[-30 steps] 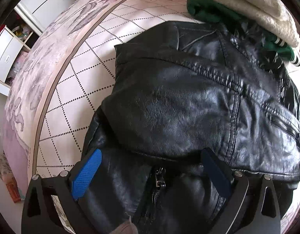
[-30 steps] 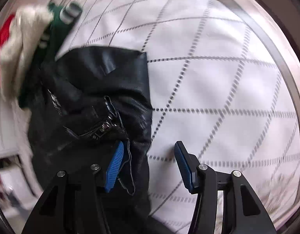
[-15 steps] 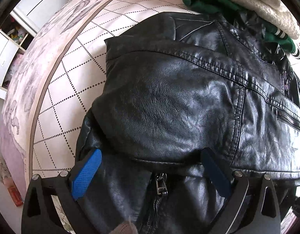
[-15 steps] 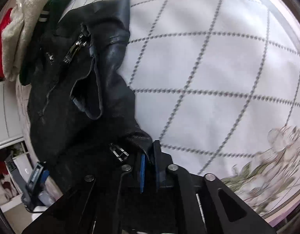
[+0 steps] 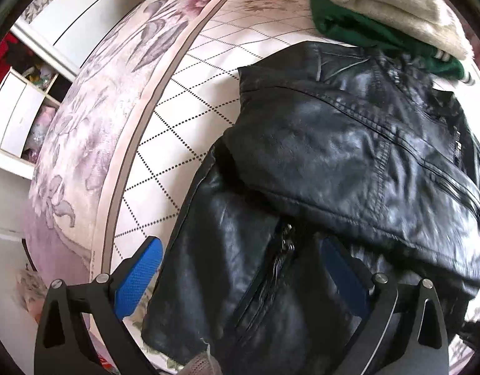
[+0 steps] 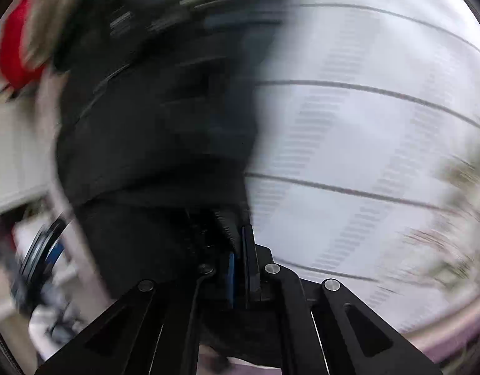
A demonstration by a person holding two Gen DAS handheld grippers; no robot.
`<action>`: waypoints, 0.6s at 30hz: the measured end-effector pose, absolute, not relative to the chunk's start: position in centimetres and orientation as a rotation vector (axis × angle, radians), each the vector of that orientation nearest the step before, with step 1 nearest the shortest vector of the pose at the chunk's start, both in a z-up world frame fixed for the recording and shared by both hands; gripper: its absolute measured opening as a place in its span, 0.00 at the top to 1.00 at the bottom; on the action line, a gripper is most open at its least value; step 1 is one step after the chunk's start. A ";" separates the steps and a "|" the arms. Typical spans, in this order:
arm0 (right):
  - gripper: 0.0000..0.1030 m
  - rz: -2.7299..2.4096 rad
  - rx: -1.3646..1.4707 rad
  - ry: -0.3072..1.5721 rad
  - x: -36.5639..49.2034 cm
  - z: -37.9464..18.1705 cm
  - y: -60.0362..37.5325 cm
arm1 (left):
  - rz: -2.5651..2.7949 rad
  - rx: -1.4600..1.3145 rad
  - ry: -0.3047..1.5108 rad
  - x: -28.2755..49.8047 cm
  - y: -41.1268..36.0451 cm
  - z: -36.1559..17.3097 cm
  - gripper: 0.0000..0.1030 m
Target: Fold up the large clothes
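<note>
A black leather jacket (image 5: 333,143) lies partly folded on the bed, its zipper (image 5: 285,243) running between my left gripper's fingers. My left gripper (image 5: 240,247) hovers open over the jacket's lower part, its blue pads (image 5: 136,278) wide apart and pressing on nothing. The right wrist view is heavily motion-blurred. There my right gripper (image 6: 241,240) is shut on the edge of the jacket (image 6: 161,125), dark leather pinched between its pads, with the jacket stretching away up and to the left.
The bedspread (image 5: 183,109) is white with a dotted diamond pattern and a floral border (image 5: 93,118). A green garment (image 5: 349,25) and a cream fleece (image 5: 396,3) are stacked beyond the jacket. White drawers (image 5: 18,115) stand past the bed's left edge. A red garment (image 6: 15,47) shows blurred.
My right gripper closed on the jacket's edge and moved fast with it, so its view has blurred. My left gripper stayed open and pulled back, so more bedspread shows at the left.
</note>
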State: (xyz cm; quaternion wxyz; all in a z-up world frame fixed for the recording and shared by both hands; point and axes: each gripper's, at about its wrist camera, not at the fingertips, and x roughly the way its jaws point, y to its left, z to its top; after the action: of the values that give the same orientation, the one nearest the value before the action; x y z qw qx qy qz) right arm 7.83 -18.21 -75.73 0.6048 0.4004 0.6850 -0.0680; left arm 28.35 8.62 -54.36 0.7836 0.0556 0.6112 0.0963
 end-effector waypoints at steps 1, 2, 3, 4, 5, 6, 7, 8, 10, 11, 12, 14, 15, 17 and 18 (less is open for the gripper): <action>0.84 -0.161 0.967 1.596 7.0 -75.7 -19.3 | 0.195 0.118 1.322 27.8 8.1 -54.1 0.00; 0.84 -0.138 1.009 1.619 6.3 -75.7 -20.1 | 0.179 0.116 1.325 27.2 7.5 -53.9 0.00; 0.81 -0.124 1.035 1.627 6.0 -75.6 -20.8 | 0.163 0.122 1.328 26.4 6.5 -53.6 0.00; 0.72 -0.102 1.046 1.638 5.5 -75.1 -21.6 | 0.146 0.133 1.331 25.4 5.5 -53.2 0.00; 0.68 -0.091 1.017 1.648 5.0 -74.2 -22.5 | 0.126 0.144 1.334 24.5 4.1 -53.1 0.00; 0.60 -0.090 0.990 1.646 4.5 -73.5 -23.4 | 0.110 0.182 1.335 23.1 2.0 -53.0 0.00; 0.51 -0.094 0.942 1.633 4.2 -72.3 -24.4 | 0.103 0.208 1.337 22.3 0.7 -53.0 0.00; 0.48 -0.101 0.915 1.626 4.0 -71.7 -25.1 | 0.089 0.243 1.341 21.1 -1.1 -53.0 0.00; 0.45 -0.132 0.853 1.613 3.3 -70.2 -26.8 | 0.069 0.335 1.358 18.1 -5.2 -53.4 0.00; 0.45 -0.151 0.831 1.611 2.8 -69.5 -27.8 | 0.049 0.378 1.368 16.6 -7.3 -53.7 0.00; 0.45 -0.165 0.819 1.609 2.3 -69.5 -29.1 | 0.026 0.414 1.371 15.2 -9.1 -54.0 0.00; 0.42 -0.204 0.787 1.609 1.1 -68.9 -31.2 | -0.002 0.486 1.377 12.9 -12.1 -54.8 0.00; 0.38 -0.220 0.780 1.608 1.0 -68.7 -31.7 | -0.028 0.522 1.388 11.4 -14.0 -55.3 0.00; 0.33 -0.262 0.756 1.602 -0.6 -67.9 -33.5 | -0.057 0.564 1.401 9.6 -16.2 -56.1 0.00; 0.33 -0.280 0.736 1.598 -1.6 -67.6 -34.6 | -0.064 0.602 1.409 8.4 -17.6 -57.1 0.00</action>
State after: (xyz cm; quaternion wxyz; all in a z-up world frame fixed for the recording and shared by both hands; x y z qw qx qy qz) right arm -1.64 -34.57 -67.57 0.6287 0.3213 0.6975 -0.1222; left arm 8.42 -17.63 -57.10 0.7202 0.2724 0.6373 -0.0291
